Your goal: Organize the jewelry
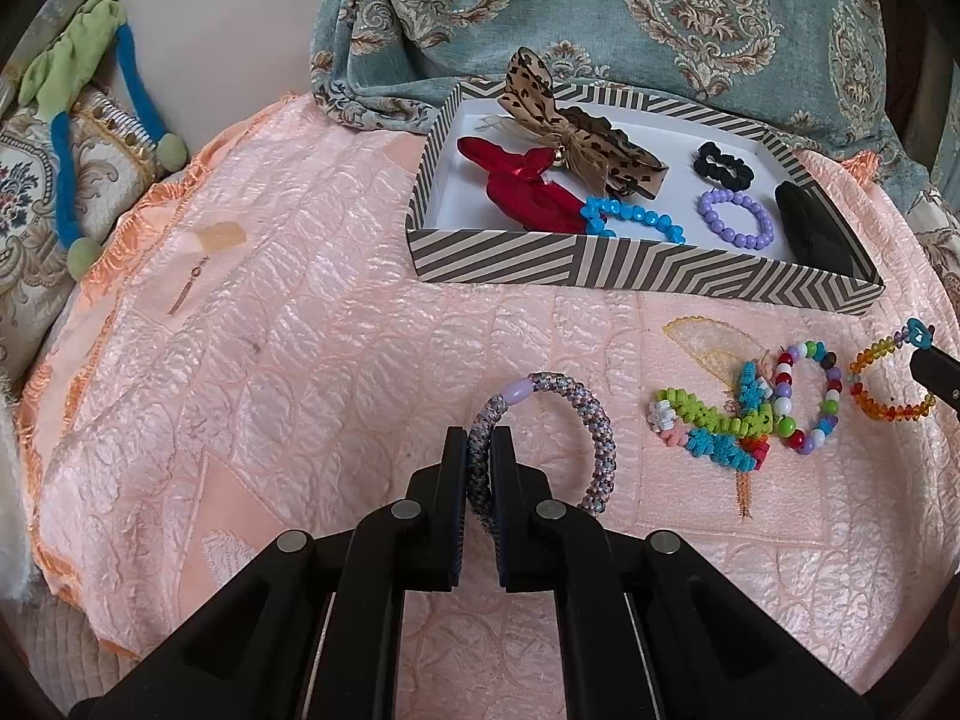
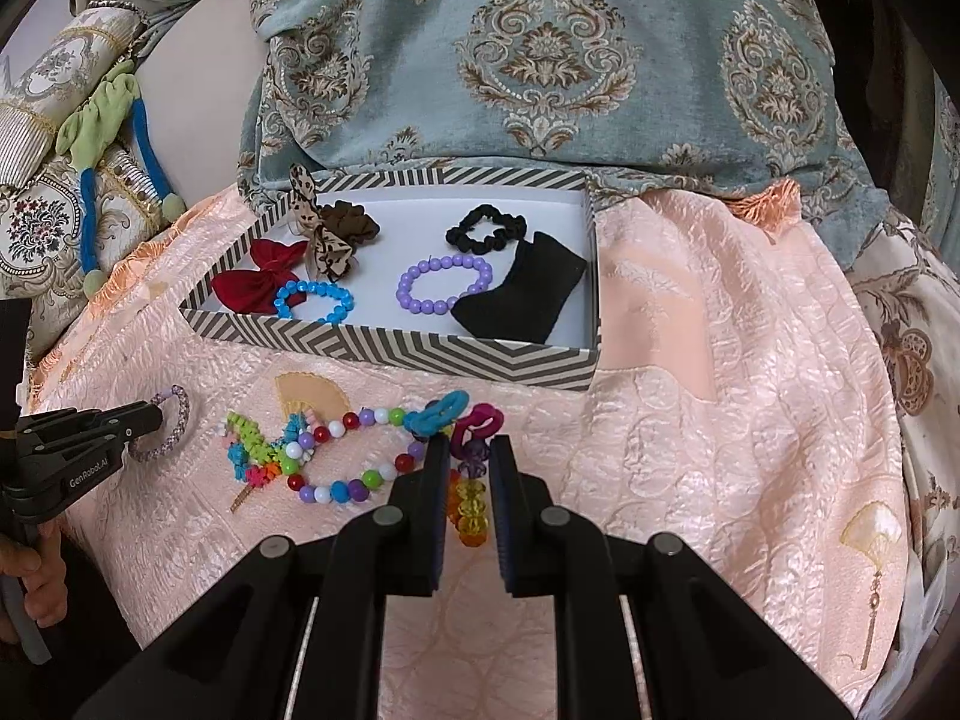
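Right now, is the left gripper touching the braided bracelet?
Touching. The left wrist view shows the left gripper with both pads pressed against the braided bracelet, its cord pinched between them with no gap.

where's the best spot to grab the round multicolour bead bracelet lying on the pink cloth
Probably the near arc of the multicolour bead bracelet, coming from above with one finger inside the loop and one outside. It lies flat and open, and that arc is clear of the green flower bracelet at its left end.

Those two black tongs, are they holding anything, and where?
Left tongs pinch the grey braided bracelet on its band, near its lilac bead. Right tongs pinch the orange-yellow crystal bracelet at its purple end.
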Available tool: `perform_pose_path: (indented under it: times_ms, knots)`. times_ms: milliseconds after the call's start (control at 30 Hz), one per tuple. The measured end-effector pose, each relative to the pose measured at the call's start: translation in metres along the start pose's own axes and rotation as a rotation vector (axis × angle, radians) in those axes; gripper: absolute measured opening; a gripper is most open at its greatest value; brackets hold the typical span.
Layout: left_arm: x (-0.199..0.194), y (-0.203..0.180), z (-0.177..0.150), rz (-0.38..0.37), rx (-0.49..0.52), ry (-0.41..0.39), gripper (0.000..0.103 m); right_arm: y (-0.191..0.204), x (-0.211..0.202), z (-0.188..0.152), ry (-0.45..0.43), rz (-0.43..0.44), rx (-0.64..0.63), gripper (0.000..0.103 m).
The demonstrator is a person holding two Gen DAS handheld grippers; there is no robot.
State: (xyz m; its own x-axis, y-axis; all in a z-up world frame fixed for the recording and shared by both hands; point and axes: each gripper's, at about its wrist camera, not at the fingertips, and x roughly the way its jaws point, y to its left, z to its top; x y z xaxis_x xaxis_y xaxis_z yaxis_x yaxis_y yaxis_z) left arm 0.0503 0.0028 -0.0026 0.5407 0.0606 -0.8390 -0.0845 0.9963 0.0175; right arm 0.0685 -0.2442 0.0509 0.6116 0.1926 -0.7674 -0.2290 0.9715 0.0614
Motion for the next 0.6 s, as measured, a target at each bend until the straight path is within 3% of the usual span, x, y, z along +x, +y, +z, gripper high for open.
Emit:
perform_pose_path:
  times_ms: [600]
  knots:
    - [0.0005, -0.0007, -0.0010, 0.001, 0.004, 0.000, 0.000, 0.0058, 0.0009, -0.0013, 0.006, 0.000, -0.014, 0.013]
